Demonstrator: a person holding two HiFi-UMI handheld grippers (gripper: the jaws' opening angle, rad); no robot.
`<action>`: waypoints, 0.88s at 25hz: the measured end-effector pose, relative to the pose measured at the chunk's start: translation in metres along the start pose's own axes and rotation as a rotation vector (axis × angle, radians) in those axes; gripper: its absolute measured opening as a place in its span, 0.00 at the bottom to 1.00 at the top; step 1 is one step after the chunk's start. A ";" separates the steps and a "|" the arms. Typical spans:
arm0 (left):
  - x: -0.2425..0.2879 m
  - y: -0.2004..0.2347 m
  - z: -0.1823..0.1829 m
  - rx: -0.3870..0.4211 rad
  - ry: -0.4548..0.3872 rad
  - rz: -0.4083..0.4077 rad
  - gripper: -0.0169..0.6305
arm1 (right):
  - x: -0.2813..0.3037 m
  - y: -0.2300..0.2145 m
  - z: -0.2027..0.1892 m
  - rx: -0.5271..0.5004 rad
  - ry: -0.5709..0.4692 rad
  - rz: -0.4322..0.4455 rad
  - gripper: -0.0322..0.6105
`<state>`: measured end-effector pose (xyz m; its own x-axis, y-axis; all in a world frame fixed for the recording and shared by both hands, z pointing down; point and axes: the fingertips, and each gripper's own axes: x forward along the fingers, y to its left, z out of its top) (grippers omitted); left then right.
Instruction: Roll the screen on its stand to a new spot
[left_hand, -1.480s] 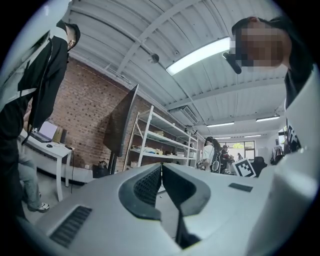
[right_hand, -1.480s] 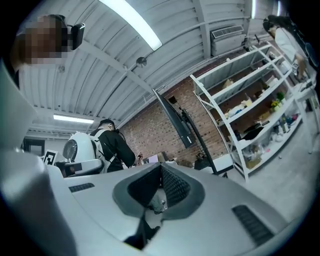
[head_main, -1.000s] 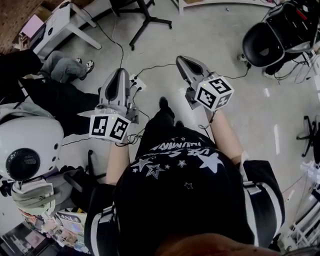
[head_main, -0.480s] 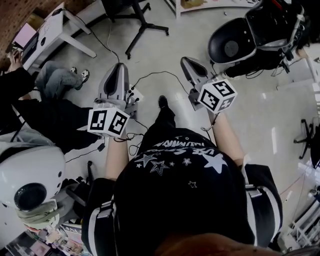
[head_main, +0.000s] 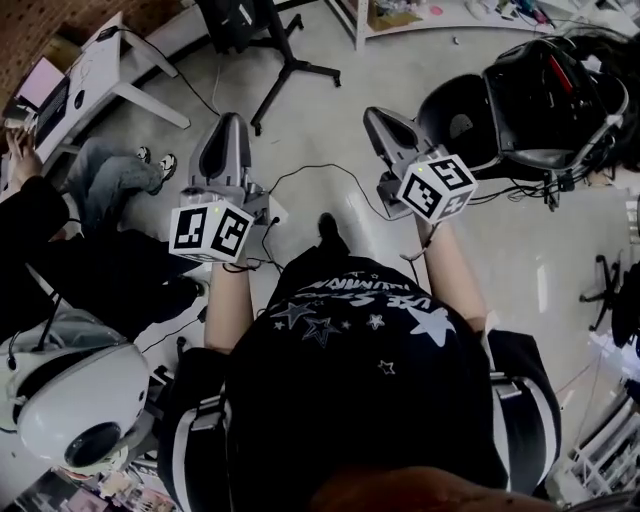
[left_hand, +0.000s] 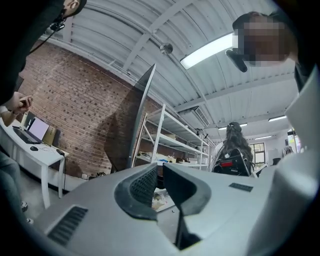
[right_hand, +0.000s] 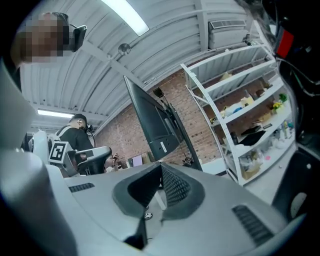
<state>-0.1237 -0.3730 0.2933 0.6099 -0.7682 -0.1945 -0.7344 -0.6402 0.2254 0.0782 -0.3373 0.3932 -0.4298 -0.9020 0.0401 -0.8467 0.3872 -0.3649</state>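
Left gripper (left_hand: 160, 169) jaws are pressed together, holding nothing; right gripper (right_hand: 161, 169) jaws likewise meet, empty; the screen (right_hand: 151, 119) on its stand (right_hand: 184, 136) stands ahead, apart from both.

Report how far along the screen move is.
Done: nothing that shows. The large dark flat screen on its dark stand stands ahead, touched by neither gripper.
In hand: nothing. The left tongs and the right tongs are both shut and empty, held in the air and pointing toward the screen.
Left: reach the stand, take hold of it, and roll it to the new spot.
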 end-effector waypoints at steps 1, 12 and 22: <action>0.011 0.008 -0.002 0.005 0.007 0.003 0.05 | 0.012 -0.004 0.002 0.006 -0.003 0.002 0.06; 0.114 0.050 0.008 0.040 0.040 -0.027 0.24 | 0.093 -0.039 0.031 0.030 0.005 0.015 0.06; 0.166 0.074 0.030 0.089 -0.016 -0.020 0.49 | 0.138 -0.051 0.043 0.017 0.010 0.041 0.06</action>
<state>-0.0857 -0.5474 0.2496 0.6207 -0.7543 -0.2139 -0.7460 -0.6521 0.1353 0.0753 -0.4898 0.3772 -0.4670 -0.8836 0.0338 -0.8231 0.4204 -0.3819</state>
